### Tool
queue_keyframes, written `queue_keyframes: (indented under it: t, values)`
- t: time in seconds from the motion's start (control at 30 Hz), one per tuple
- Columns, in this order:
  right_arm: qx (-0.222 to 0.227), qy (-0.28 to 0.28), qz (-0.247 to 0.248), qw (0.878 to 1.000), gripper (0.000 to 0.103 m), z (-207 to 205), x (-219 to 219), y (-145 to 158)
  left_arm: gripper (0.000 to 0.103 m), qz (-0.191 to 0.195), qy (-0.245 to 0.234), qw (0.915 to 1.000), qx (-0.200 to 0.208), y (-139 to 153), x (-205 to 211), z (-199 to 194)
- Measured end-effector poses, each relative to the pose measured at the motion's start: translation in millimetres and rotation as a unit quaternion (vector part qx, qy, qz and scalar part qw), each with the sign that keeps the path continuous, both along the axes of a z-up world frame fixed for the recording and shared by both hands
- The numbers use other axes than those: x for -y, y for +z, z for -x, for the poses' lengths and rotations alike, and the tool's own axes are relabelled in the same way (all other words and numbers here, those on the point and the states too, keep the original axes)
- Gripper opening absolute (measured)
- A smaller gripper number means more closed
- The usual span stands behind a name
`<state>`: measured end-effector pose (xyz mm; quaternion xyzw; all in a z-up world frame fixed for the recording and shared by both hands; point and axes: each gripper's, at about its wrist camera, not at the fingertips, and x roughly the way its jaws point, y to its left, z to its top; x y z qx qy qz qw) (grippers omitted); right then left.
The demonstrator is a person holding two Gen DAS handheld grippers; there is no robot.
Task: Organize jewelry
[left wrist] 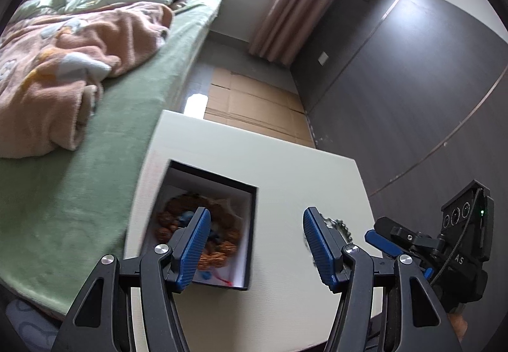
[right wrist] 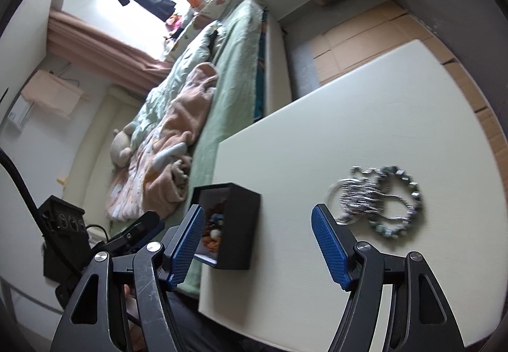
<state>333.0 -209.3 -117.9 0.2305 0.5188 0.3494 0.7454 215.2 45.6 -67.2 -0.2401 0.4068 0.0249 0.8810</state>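
Observation:
A black box (left wrist: 249,225) with a white inside stands on the cream table (left wrist: 285,177). It holds a brown beaded bracelet (left wrist: 228,248) and small blue and red pieces. My left gripper (left wrist: 255,244) is open and empty just above the box's right side. A pile of silver chains and a grey-green bead bracelet (right wrist: 381,199) lies on the table; part of it shows behind my left gripper's right finger (left wrist: 336,225). My right gripper (right wrist: 257,240) is open and empty, between the box (right wrist: 241,225) and the pile. The right gripper's body shows in the left wrist view (left wrist: 444,244).
A bed with a green sheet (left wrist: 95,161) and a pink blanket (left wrist: 63,72) runs along the table's left side. Flattened cardboard (left wrist: 254,104) lies on the floor beyond the table. A dark wall (left wrist: 412,82) stands at the right.

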Motion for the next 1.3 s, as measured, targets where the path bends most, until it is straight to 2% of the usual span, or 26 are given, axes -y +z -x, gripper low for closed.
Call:
queue_keyframes:
  t: [0.3, 0.6, 0.8, 1.0, 1.3]
  values:
    - [-0.034, -0.059, 0.024, 0.997, 0.07, -10.7, 43.5, -14.3, 0.062, -0.02, -0.045, 0.9988, -0.004, -5.5, 43.1, -20.5]
    - [-0.041, -0.096, 0.013, 0.994, 0.07, -14.3, 67.9, -15.2, 0.062, -0.023, -0.09, 0.9955, -0.016, -18.3, 81.4, -44.3]
    - [-0.052, -0.134, 0.017, 0.989, 0.07, -17.7, 89.1, -18.2, 0.059, -0.016, -0.114, 0.9928, -0.034, -32.1, 106.1, -62.2]
    - [-0.063, -0.149, 0.005, 0.987, 0.07, -19.7, 101.2, -21.2, 0.048, -0.023, -0.141, 0.9881, -0.056, -50.9, 129.6, -79.2]
    - [-0.067, -0.16, -0.005, 0.985, 0.07, -22.1, 114.1, -22.2, 0.048, -0.03, -0.155, 0.9822, -0.102, -84.2, 148.1, -101.2]
